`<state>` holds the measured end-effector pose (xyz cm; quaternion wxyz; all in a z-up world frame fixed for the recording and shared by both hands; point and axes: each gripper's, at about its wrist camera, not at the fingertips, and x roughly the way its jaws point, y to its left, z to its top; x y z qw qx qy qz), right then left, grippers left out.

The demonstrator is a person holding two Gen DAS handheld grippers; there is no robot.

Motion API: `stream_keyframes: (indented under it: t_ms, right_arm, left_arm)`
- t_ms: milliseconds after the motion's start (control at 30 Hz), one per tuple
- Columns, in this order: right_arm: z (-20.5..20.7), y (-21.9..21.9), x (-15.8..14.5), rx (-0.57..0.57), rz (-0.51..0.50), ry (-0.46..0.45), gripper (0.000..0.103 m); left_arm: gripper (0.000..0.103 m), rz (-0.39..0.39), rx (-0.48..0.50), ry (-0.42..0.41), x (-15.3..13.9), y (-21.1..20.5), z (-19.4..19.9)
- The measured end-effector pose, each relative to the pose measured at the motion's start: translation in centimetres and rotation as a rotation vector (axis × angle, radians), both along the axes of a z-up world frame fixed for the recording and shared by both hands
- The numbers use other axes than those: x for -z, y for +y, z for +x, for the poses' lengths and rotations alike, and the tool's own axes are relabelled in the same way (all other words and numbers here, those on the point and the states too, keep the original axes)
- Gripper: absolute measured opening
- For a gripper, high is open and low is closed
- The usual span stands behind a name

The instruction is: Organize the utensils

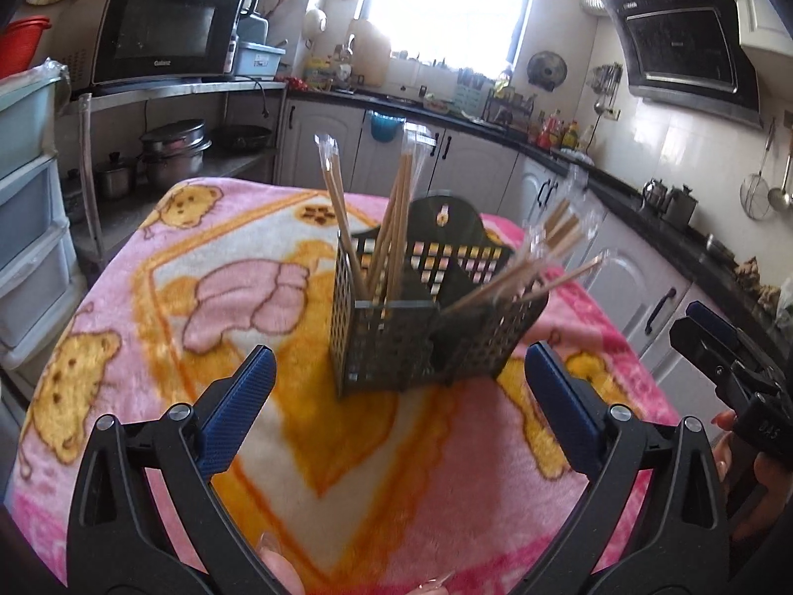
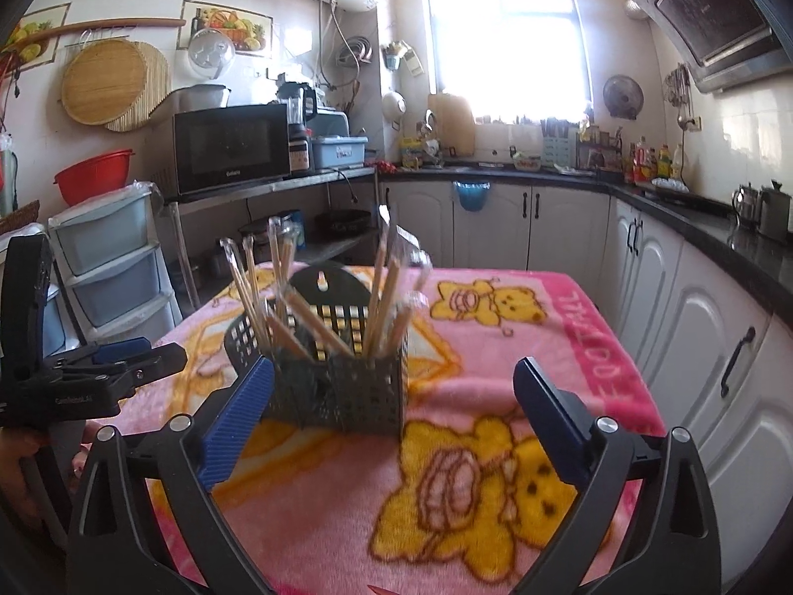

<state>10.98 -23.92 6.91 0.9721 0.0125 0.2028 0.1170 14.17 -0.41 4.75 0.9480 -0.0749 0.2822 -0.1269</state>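
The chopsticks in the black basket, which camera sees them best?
The left wrist view. There the chopsticks split clearly into two bunches, one standing up in the left compartment, one leaning out to the right of the basket. In the right wrist view the chopsticks overlap in one fan, and the divider is hard to see.

Splayed chopsticks [image 1: 396, 228] crowd the holder [image 1: 421, 327]; blanket [image 1: 396, 471] before it bare.

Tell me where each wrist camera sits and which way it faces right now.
Left wrist: behind the open left hand-held gripper, facing the black basket of chopsticks from its left; right hand-held gripper at frame right.
Right wrist: behind the open right hand-held gripper, facing the basket's other side; left hand-held gripper at frame left.
Shared: basket, pink blanket, microwave, window.
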Motion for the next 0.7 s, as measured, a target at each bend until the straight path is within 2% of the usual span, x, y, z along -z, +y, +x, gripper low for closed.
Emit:
stream_keyframes:
  t_ms: [167, 367, 600, 700]
  right_arm:
    - [-0.6, -0.1, 2.0, 0.004, 0.023, 0.025, 0.095]
    - [-2.1, 0.1, 4.0, 0.026, 0.017, -0.013, 0.096]
    - [-4.2, 0.8, 5.3, 0.075, -0.032, -0.129, 0.097]
    - [-5.1, 0.9, 5.3, 0.074, -0.018, -0.184, 0.097]
  left_arm:
    - [0.093, 0.026, -0.003, 0.001, 1.6, -1.1, -1.0]
    - [0.093, 0.06, -0.022, -0.04, 2.9, -1.7, -2.2]
    - [0.093, 0.075, -0.032, -0.125, 3.5, -2.4, -3.8]
    - [0.093, 0.077, -0.04, -0.168, 3.6, -2.6, -4.4]
